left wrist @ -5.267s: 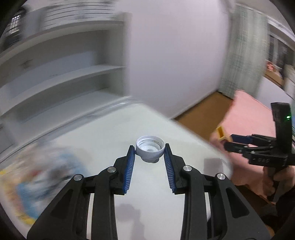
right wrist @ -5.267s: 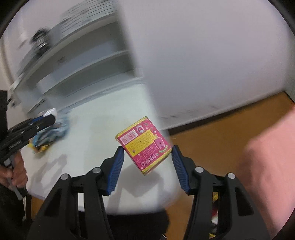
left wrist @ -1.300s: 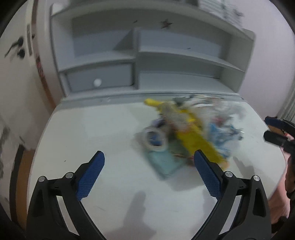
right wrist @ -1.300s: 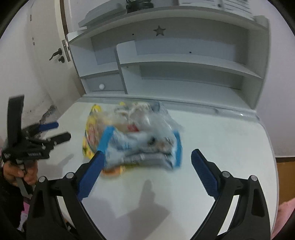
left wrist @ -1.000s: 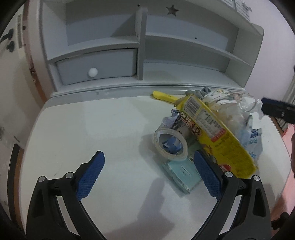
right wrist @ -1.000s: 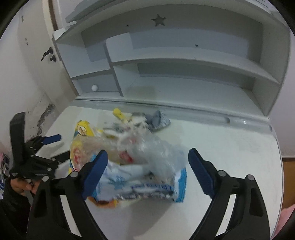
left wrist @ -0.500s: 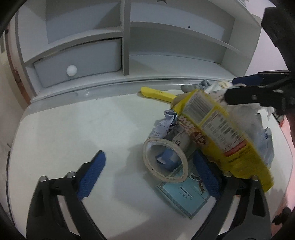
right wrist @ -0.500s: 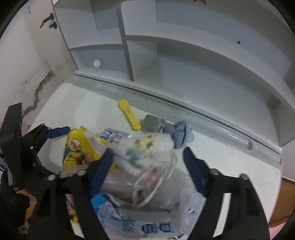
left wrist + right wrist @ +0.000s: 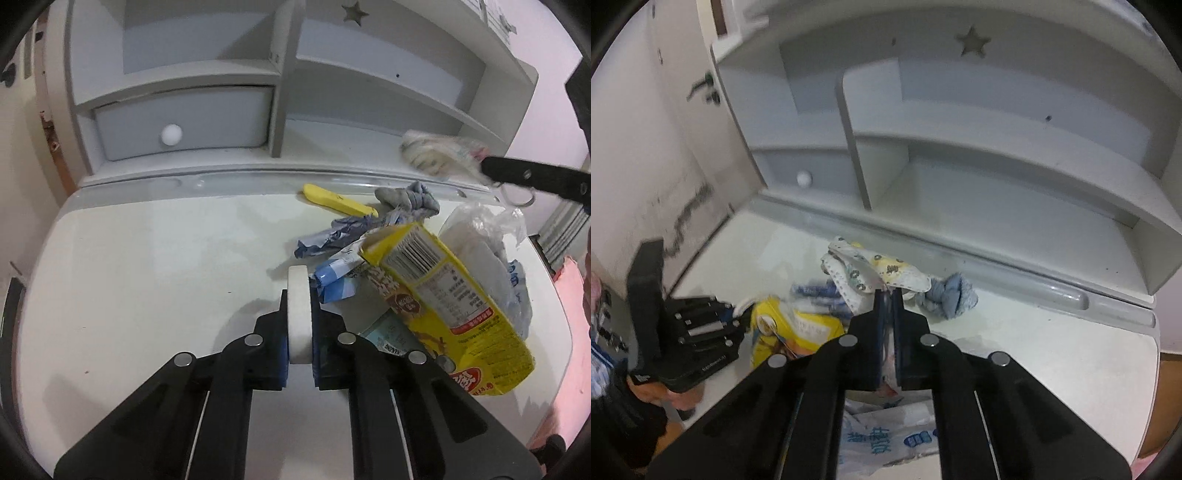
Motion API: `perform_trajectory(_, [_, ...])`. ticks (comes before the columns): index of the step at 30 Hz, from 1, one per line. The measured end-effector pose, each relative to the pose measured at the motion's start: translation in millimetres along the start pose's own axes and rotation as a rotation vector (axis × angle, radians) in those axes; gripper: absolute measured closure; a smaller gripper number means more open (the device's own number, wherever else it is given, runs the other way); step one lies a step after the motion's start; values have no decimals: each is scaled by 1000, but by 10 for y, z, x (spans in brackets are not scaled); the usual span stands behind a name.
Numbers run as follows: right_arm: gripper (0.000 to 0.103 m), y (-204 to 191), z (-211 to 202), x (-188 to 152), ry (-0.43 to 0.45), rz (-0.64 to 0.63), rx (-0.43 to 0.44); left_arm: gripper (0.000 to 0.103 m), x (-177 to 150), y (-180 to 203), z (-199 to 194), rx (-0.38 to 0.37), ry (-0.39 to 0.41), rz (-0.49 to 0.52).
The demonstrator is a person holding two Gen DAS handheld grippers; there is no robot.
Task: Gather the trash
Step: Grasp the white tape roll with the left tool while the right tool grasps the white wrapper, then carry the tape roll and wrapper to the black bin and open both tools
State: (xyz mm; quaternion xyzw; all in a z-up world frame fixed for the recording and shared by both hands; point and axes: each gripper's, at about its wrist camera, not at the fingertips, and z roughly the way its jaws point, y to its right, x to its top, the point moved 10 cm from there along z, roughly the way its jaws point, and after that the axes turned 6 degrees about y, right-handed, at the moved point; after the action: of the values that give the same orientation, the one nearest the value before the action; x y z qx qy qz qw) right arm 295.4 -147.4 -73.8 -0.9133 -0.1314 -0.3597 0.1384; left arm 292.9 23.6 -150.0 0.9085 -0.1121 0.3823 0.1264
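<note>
On the white desk (image 9: 147, 258) lies a pile of trash. My left gripper (image 9: 300, 295) is closing on a white tape roll (image 9: 299, 332) that stands edge-on, and its pads press the roll's flat sides. Just right of it lie a yellow snack box (image 9: 443, 295), a blue pack (image 9: 334, 282) and a crumpled blue wrapper (image 9: 340, 236). My right gripper (image 9: 886, 295) is closing tight on a white patterned wrapper (image 9: 871, 273), held clear above the pile. The left wrist view shows that wrapper (image 9: 436, 155) hanging from the right gripper (image 9: 487, 170) at upper right.
A yellow plastic stick (image 9: 338, 201) and a grey-blue cloth (image 9: 410, 197) lie by the shelf unit's ledge (image 9: 258, 173). A clear plastic bag (image 9: 476, 240) and a blue-printed white bag (image 9: 886, 435) sit at the pile's right. A drawer with a white knob (image 9: 171, 134) stands behind.
Both grippers went from wide open to shut. The left one took hold of the tape roll. The right one took the patterned wrapper and raised it off the pile.
</note>
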Motion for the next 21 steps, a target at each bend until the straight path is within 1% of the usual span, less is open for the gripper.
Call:
perform_trajectory(5, [98, 80, -323, 72, 65, 40, 2, 95, 58, -71, -263, 33, 34, 6])
perform_trajectory(6, [98, 106, -373, 72, 74, 47, -2, 95, 75, -102, -319, 47, 42, 3])
perform_trajectory(8, [98, 170, -504, 45, 91, 57, -11, 95, 117, -110, -386, 52, 48, 2])
perform_trajectory(10, [98, 270, -654, -6, 109, 73, -24, 95, 163, -43, -489, 54, 64, 13])
perform_trajectory(12, [98, 436, -828, -93, 130, 103, -49, 95, 214, 112, -552, 39, 77, 32])
perform_trajectory(14, [98, 668, -1021, -225, 150, 143, -86, 95, 276, 387, -599, 10, 94, 67])
perform_trajectory(16, [98, 905, -1199, -390, 167, 185, -125, 95, 354, 772, -628, -31, 115, 113])
perform_trajectory(18, [98, 1204, -1414, -635, 183, 229, -186, 95, 392, 1112, -638, -80, 128, 143])
perform_trajectory(21, [98, 1685, -1763, -1075, 202, 314, -287, 95, 416, 1932, -611, -191, 148, 222])
